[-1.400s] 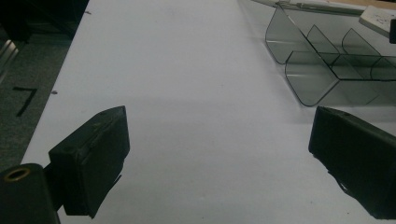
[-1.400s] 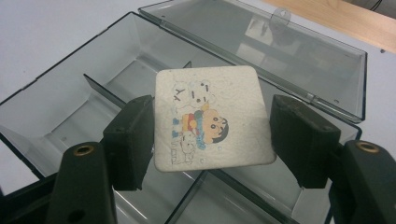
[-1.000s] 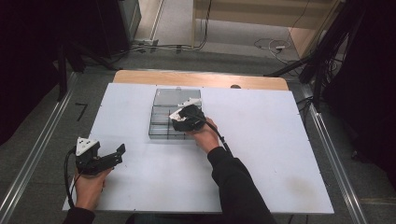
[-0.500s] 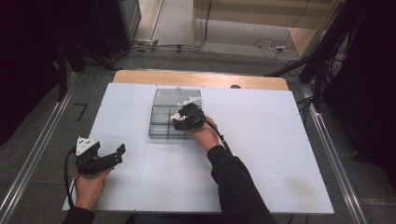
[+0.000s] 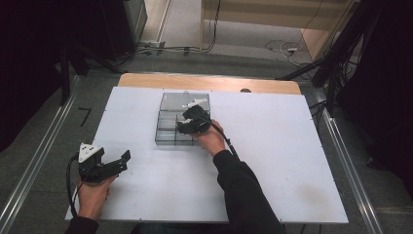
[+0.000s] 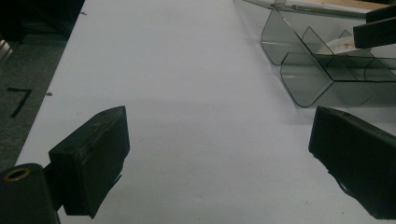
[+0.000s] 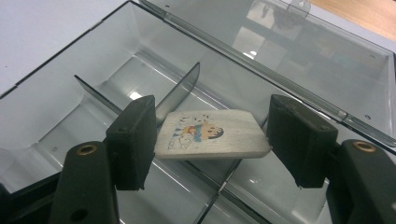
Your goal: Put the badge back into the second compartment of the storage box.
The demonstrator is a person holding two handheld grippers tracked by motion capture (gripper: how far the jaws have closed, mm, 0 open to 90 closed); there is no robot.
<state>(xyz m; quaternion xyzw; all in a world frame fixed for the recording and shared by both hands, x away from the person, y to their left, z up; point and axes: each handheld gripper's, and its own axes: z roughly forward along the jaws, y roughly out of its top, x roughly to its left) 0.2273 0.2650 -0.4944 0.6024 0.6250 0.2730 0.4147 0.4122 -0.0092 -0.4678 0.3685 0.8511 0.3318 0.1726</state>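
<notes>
A clear plastic compartment box stands open at mid-table, its lid folded back. My right gripper hovers over the box, shut on a small white tile with a cartoon picture. In the right gripper view the tile lies flat between the two pads, above a divider of the box. My left gripper rests at the table's near left, held by a hand, open with nothing between its jaws. It looks toward the box.
The white table top spreads wide around the box, with a wooden strip along its far edge. Metal rails run along both sides. Cables lie on the floor beyond the table.
</notes>
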